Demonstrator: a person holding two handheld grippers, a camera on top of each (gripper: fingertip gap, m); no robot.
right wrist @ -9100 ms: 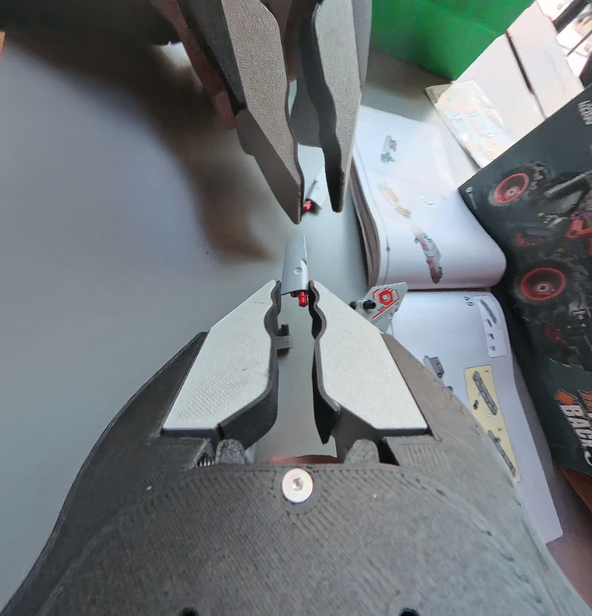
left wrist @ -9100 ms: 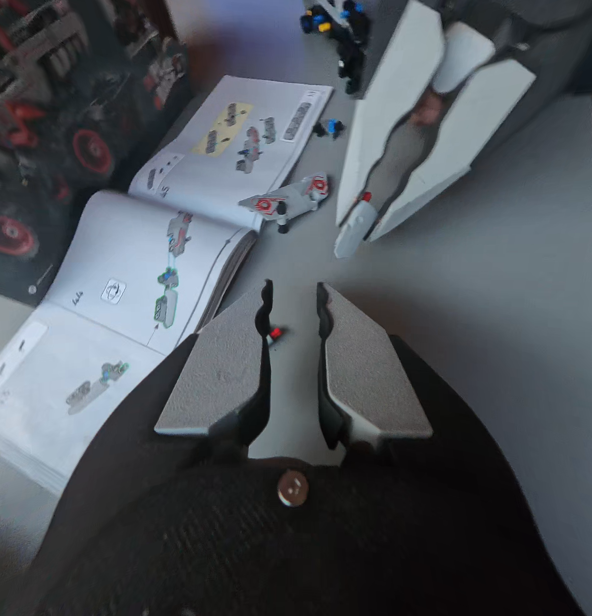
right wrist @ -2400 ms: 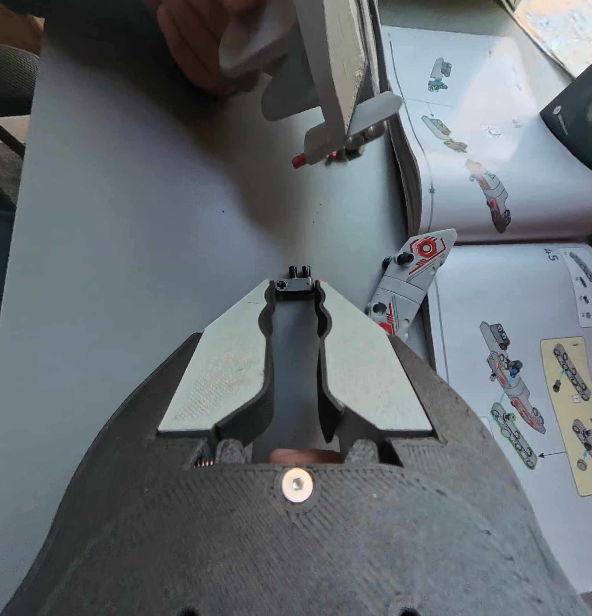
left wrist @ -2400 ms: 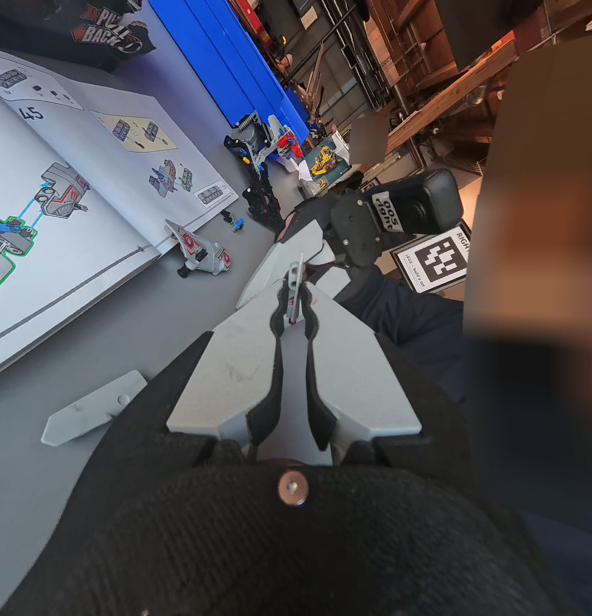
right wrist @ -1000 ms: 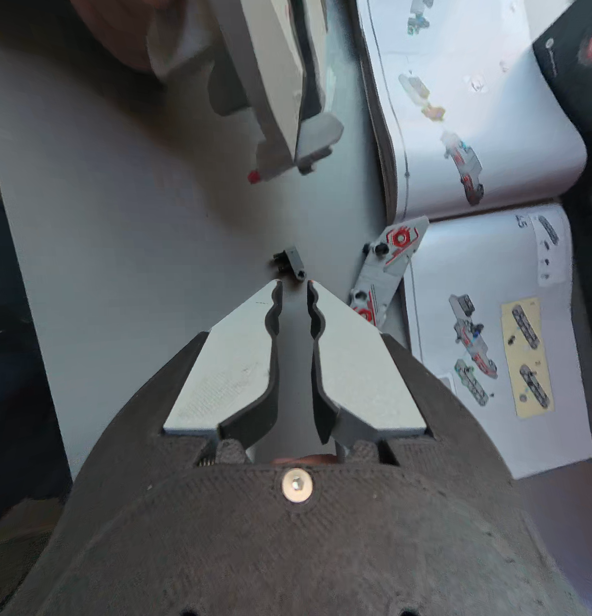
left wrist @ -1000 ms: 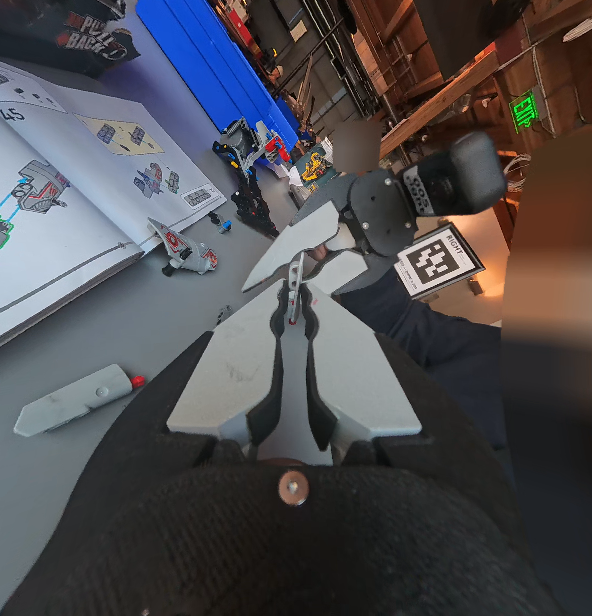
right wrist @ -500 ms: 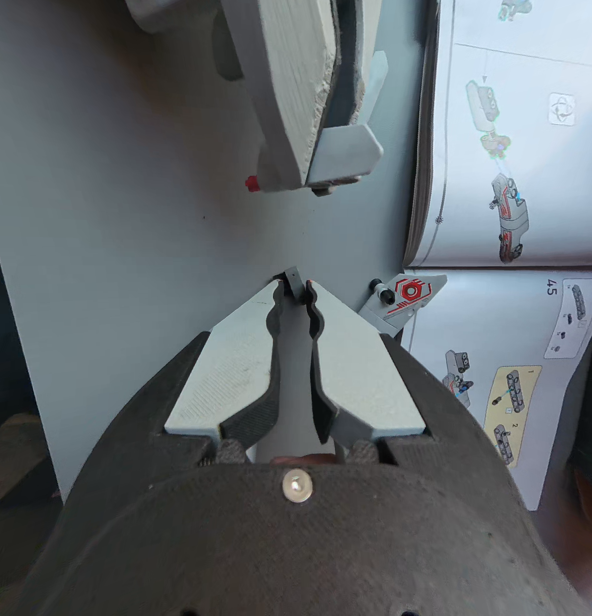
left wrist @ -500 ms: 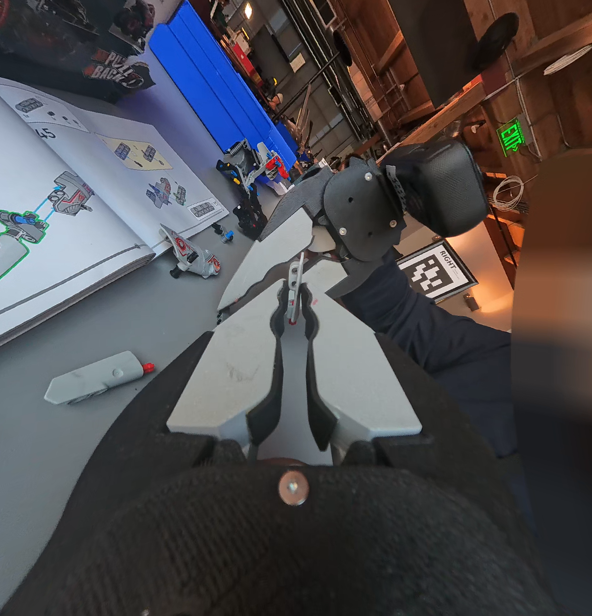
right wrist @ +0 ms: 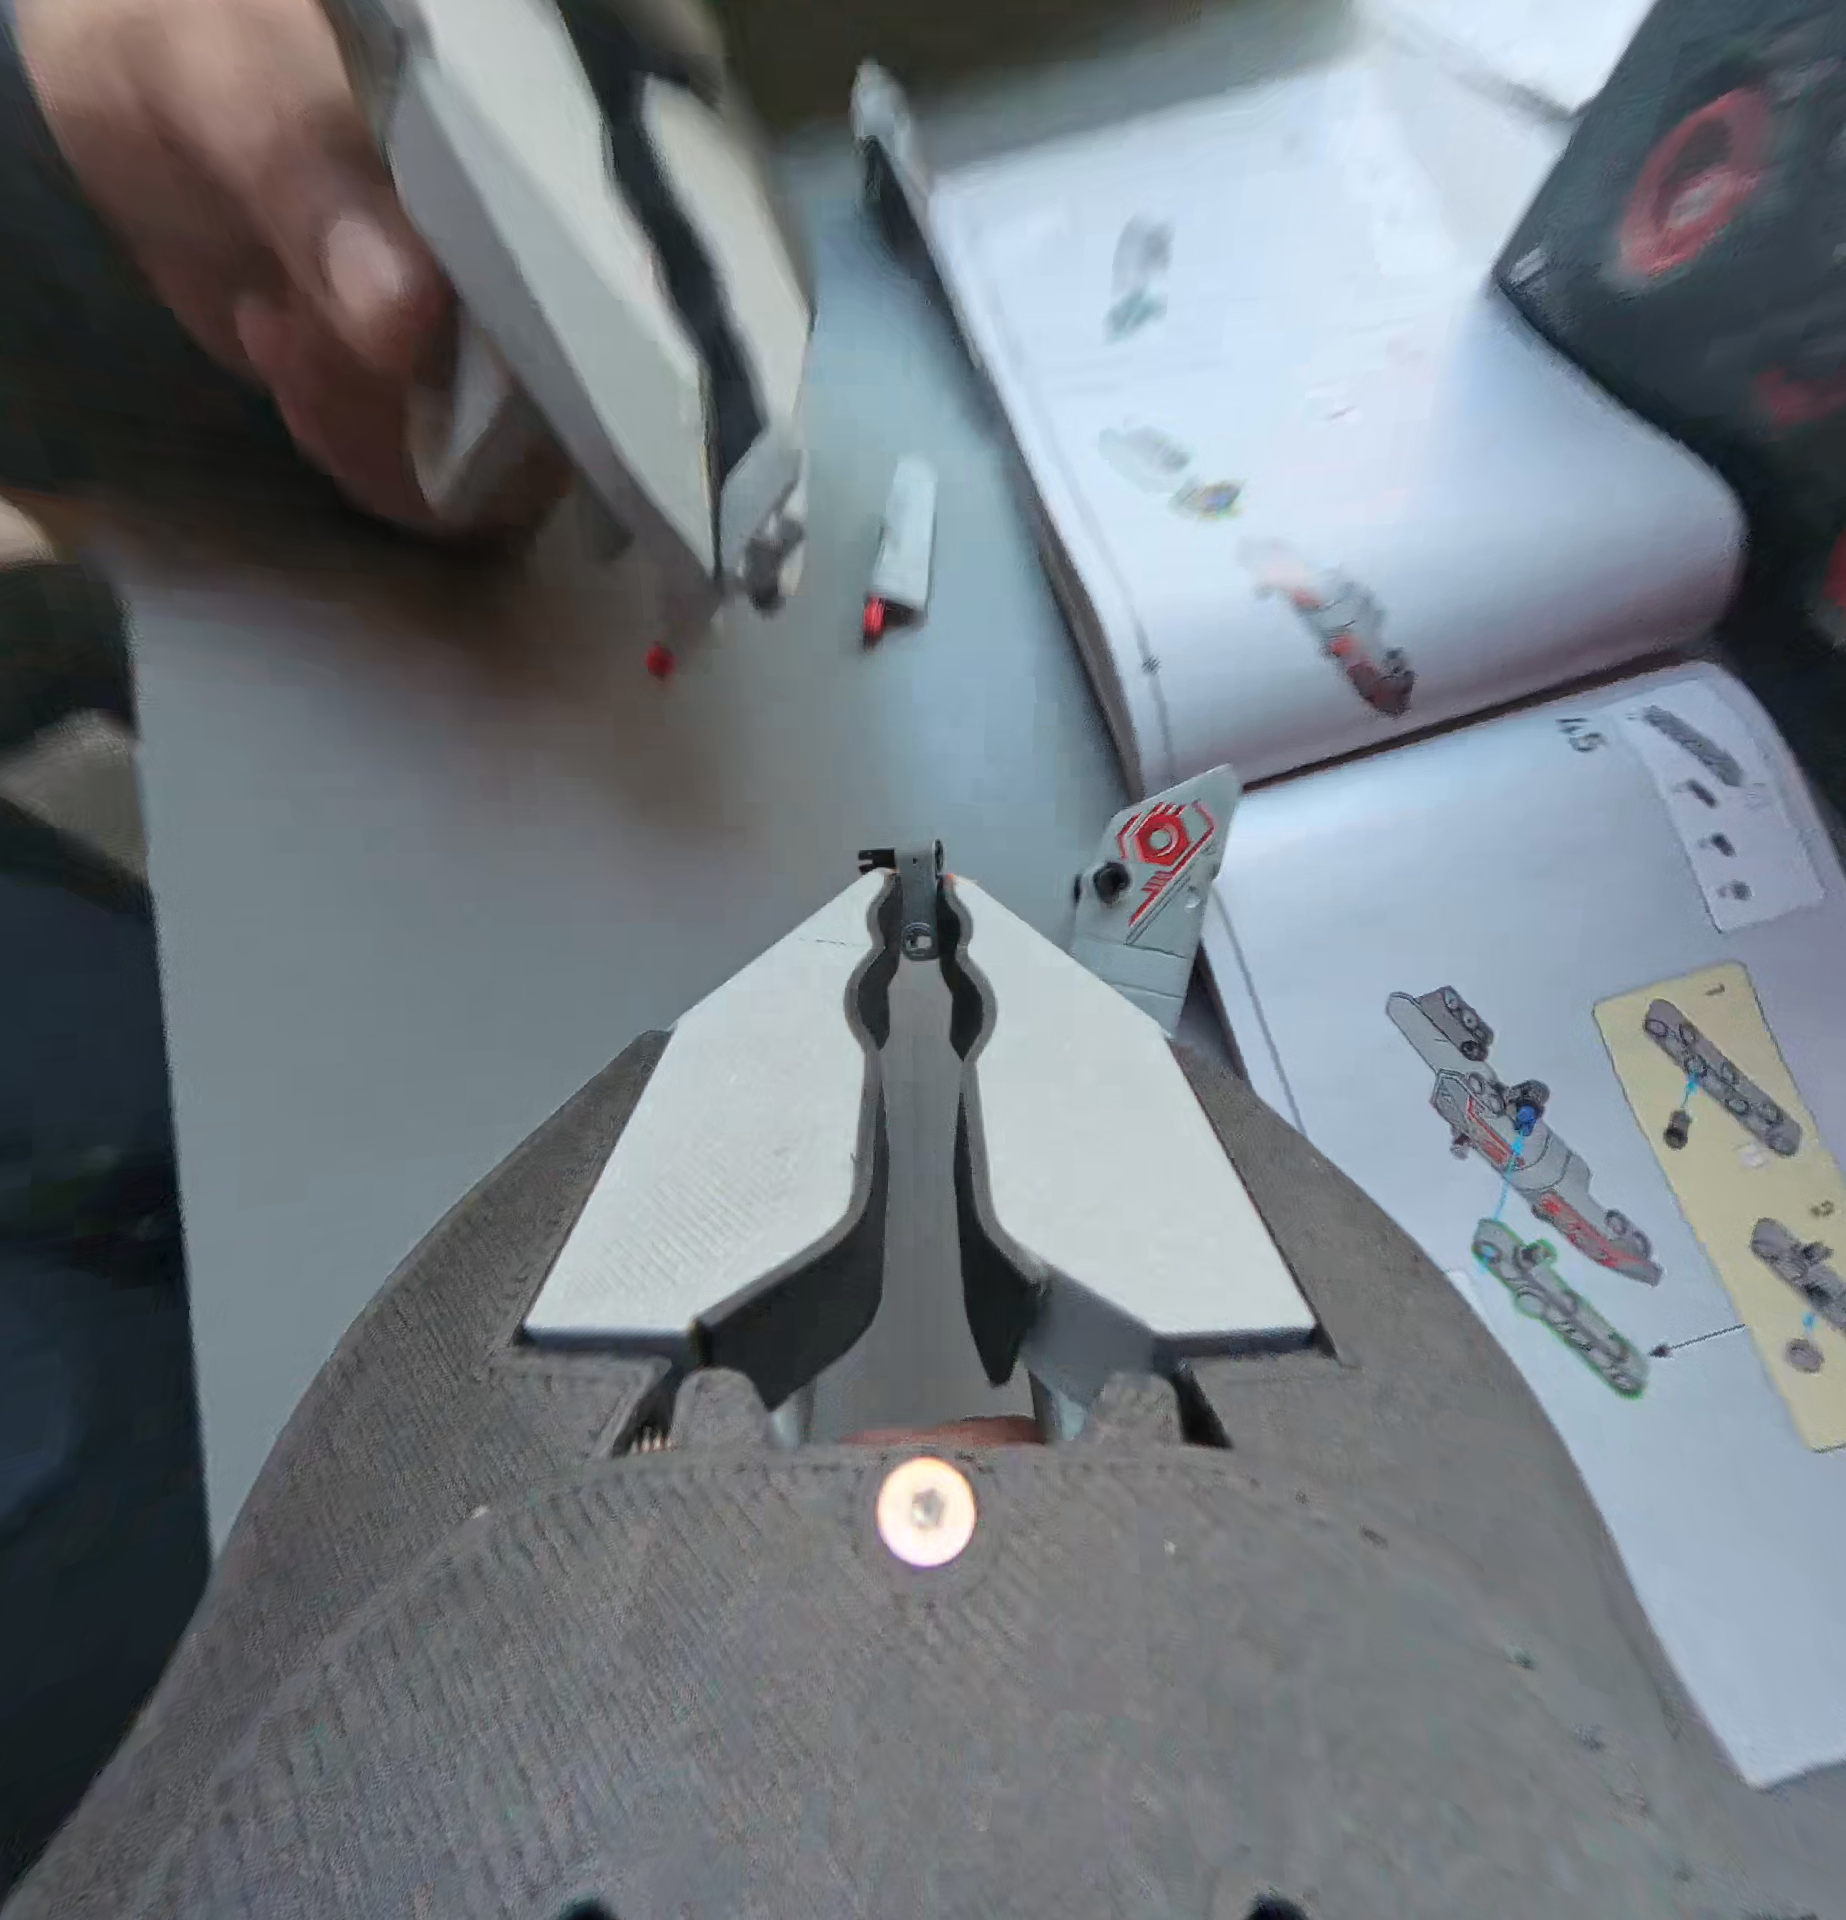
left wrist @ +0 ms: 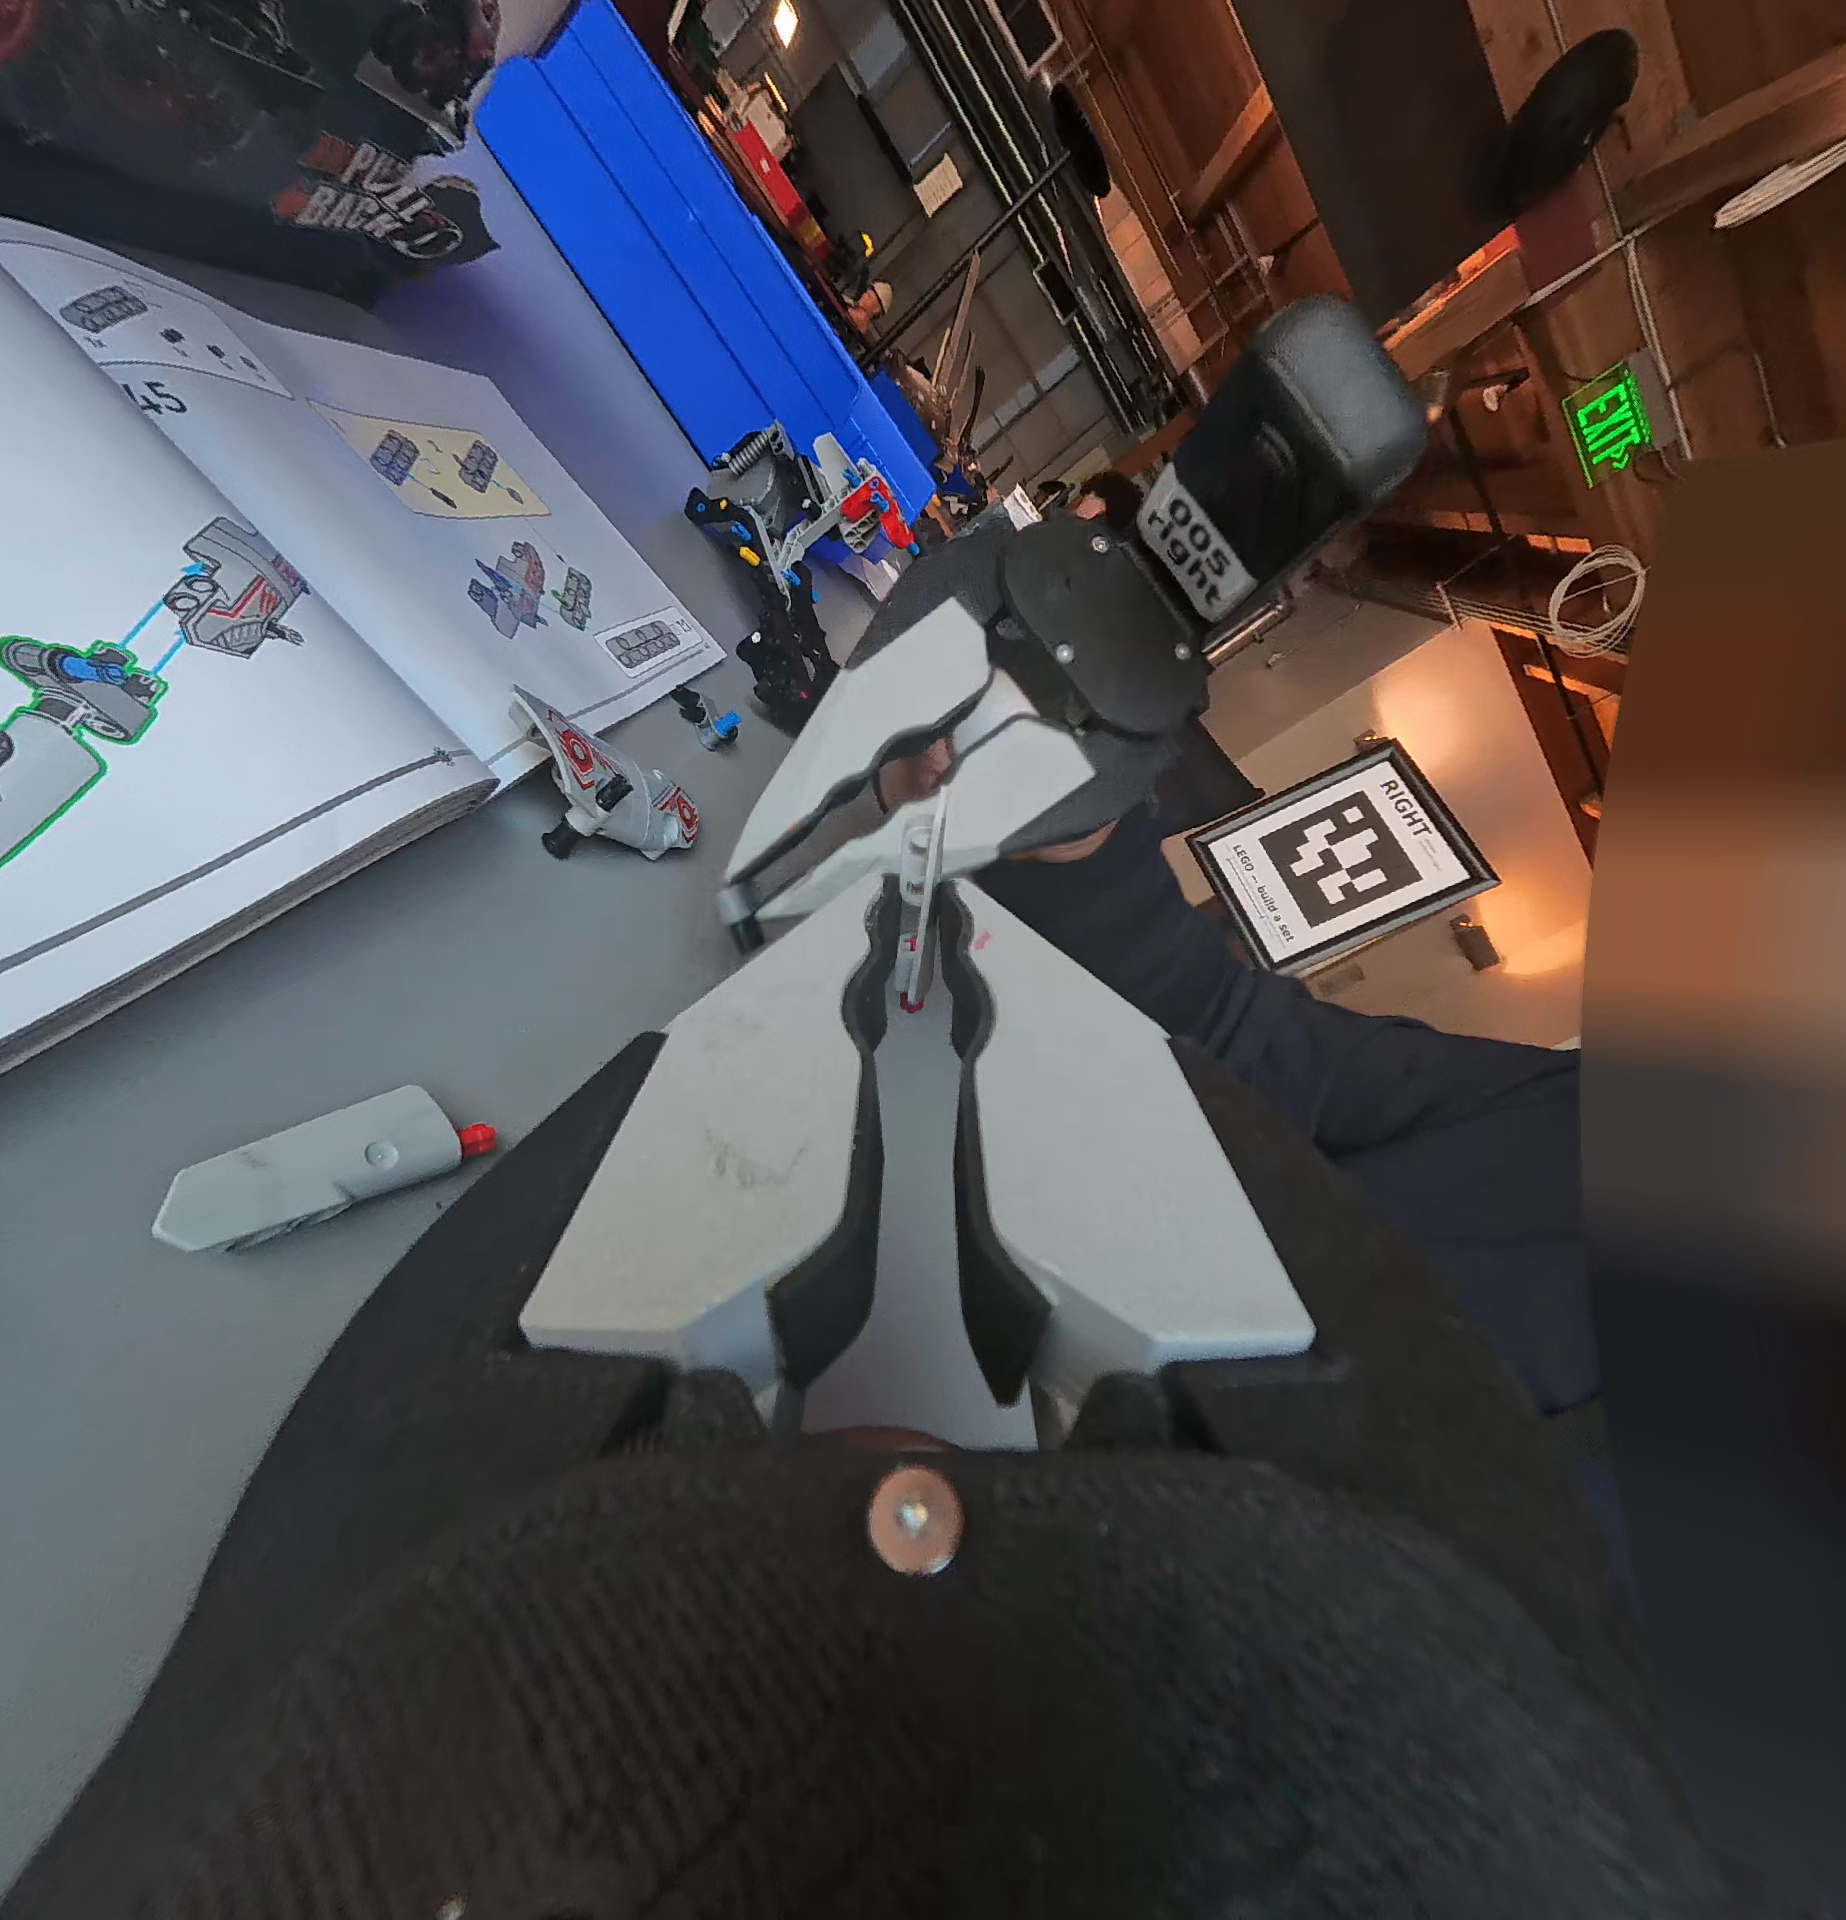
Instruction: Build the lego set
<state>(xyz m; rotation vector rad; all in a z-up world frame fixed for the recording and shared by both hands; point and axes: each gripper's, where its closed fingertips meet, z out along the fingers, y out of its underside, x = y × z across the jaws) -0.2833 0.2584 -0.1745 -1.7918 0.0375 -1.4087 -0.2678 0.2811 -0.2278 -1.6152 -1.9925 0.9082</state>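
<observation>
Right gripper point(right wrist: 914, 894) has lifted the small dark grey connector point(right wrist: 917, 902) off the table, clamped at its tips; left gripper point(left wrist: 914, 935) grips a thin grey panel point(left wrist: 917, 883) with red pin edge-on. Both pieces light, stiff, slippery, so pinch flat faces, keep pin holes clear

Beyond the grey tabletop point(left wrist: 399, 997) runs a long blue wall point(left wrist: 690, 270). A framed sign point(left wrist: 1340, 852) with a black-and-white square code stands on the floor, and a green lit exit sign point(left wrist: 1610, 426) hangs among wooden beams point(left wrist: 1729, 114). A coil of white cable point(left wrist: 1594, 603) hangs below the exit sign.
</observation>
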